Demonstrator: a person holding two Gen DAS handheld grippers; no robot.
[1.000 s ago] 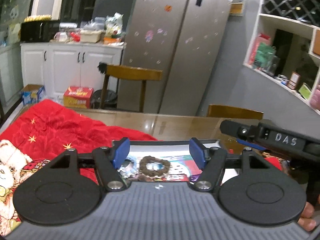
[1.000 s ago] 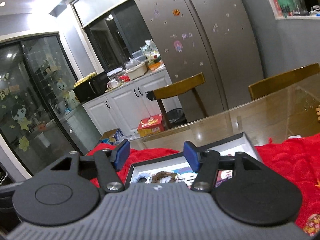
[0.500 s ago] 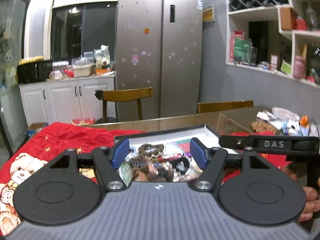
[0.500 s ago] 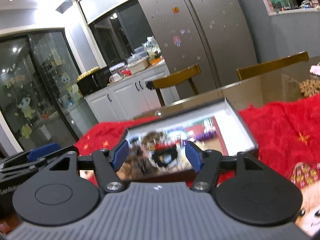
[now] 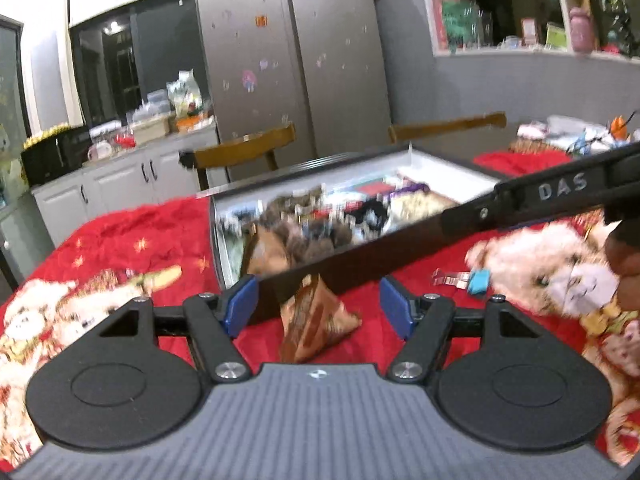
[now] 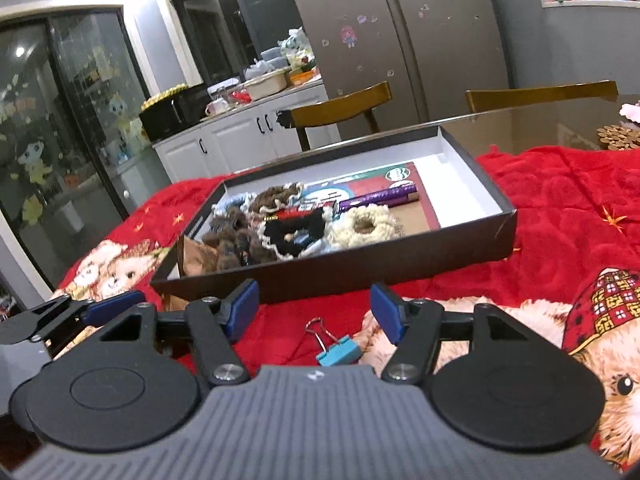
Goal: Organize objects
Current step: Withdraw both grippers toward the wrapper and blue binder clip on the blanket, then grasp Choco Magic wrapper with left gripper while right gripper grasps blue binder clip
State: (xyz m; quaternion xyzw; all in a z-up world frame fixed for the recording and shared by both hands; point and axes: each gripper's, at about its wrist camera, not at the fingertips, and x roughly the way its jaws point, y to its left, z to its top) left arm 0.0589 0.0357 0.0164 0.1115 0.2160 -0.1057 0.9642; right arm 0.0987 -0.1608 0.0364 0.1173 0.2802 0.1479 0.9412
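Red bear-print blanket [image 6: 560,216] carrying shallow black cardboard box [image 6: 400,264]. Left gripper [image 5: 316,304] gaping, empty, straddling brown triangular packet [image 5: 312,324]; right gripper [image 6: 312,308] gaping, empty, framing blue binder clip [image 6: 336,350] beside box: both lining up pickups.

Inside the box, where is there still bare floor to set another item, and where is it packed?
Bare white floor runs along the box's far wall and far right corner, beyond the purple wrapper. The near left half is crowded: scrunchies and a brown packet.

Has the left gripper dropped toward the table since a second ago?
Yes. The left gripper has come down: the box now sits above its fingertips.
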